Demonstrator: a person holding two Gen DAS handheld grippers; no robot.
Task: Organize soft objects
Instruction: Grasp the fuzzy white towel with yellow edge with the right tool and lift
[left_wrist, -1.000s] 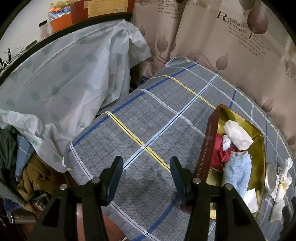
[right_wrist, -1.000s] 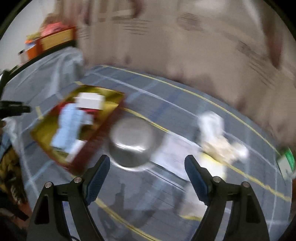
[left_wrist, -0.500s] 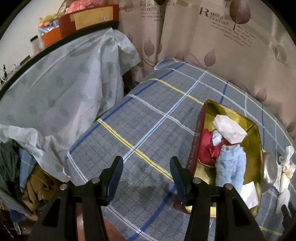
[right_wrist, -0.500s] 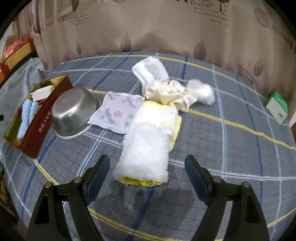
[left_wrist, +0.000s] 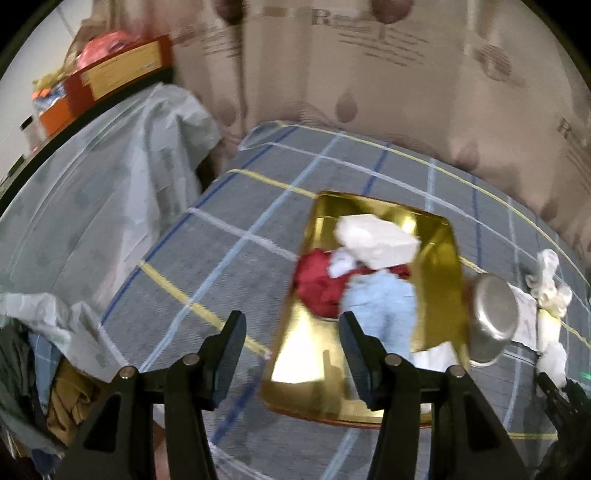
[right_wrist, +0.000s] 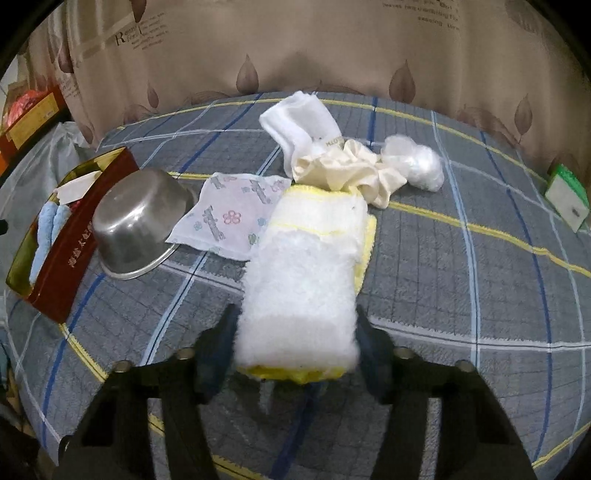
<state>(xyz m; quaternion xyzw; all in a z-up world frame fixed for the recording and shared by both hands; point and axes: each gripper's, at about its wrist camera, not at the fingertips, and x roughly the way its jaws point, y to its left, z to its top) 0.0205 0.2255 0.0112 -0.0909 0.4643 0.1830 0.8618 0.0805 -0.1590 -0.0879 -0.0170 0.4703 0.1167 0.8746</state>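
Note:
A red box with a gold inside (left_wrist: 439, 280) lies on the plaid cloth and holds a red cloth (left_wrist: 321, 284), a light blue towel (left_wrist: 384, 306) and a white packet (left_wrist: 376, 240). My left gripper (left_wrist: 291, 350) is open and empty above the box's near left corner. In the right wrist view, a folded white and yellow fluffy towel (right_wrist: 306, 273) lies between the fingers of my right gripper (right_wrist: 295, 354), whose jaws stand wide on either side of its near end. Behind it lie a cream cloth (right_wrist: 347, 173), a white sock (right_wrist: 299, 122) and a printed tissue pack (right_wrist: 232, 218).
An upturned steel bowl (right_wrist: 136, 225) sits between the box (right_wrist: 70, 243) and the tissue pack. A clear plastic wad (right_wrist: 413, 162) and a green and white box (right_wrist: 565, 195) lie at the right. A draped shelf (left_wrist: 96, 177) stands left of the table; curtains hang behind.
My left gripper has swung right, over the box's corner. My right gripper has moved forward so the fluffy towel's near end sits between its fingers, and its jaws have narrowed.

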